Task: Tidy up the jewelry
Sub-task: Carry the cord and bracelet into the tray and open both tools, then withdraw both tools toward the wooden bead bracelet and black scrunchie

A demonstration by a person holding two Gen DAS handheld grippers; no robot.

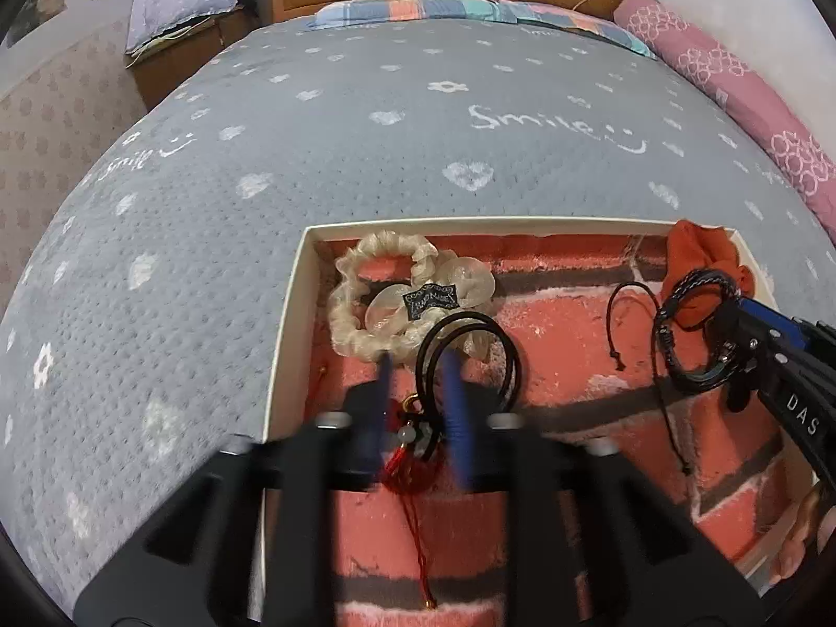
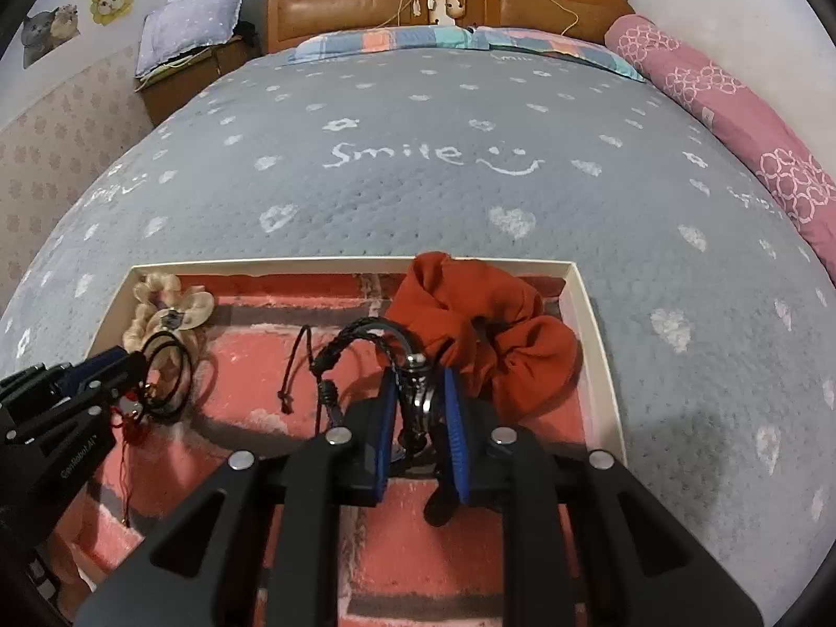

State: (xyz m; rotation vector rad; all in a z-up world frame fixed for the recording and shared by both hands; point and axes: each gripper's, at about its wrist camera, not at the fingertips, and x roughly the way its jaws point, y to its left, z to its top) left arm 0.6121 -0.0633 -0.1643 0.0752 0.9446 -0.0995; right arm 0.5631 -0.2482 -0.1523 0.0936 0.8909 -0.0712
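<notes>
Jewelry lies in a shallow white box (image 2: 585, 303) on the bed, low in both frames. The right gripper (image 2: 418, 402) is nearly closed on a braided black bracelet (image 2: 366, 332), just before a rust-orange scrunchie (image 2: 501, 334). The left gripper (image 1: 418, 397) pinches black hair ties (image 1: 470, 345) with a red tasselled charm (image 1: 405, 470), near a cream scrunchie (image 1: 376, 292). Loose cords could snag neighbouring pieces and drag them along.
</notes>
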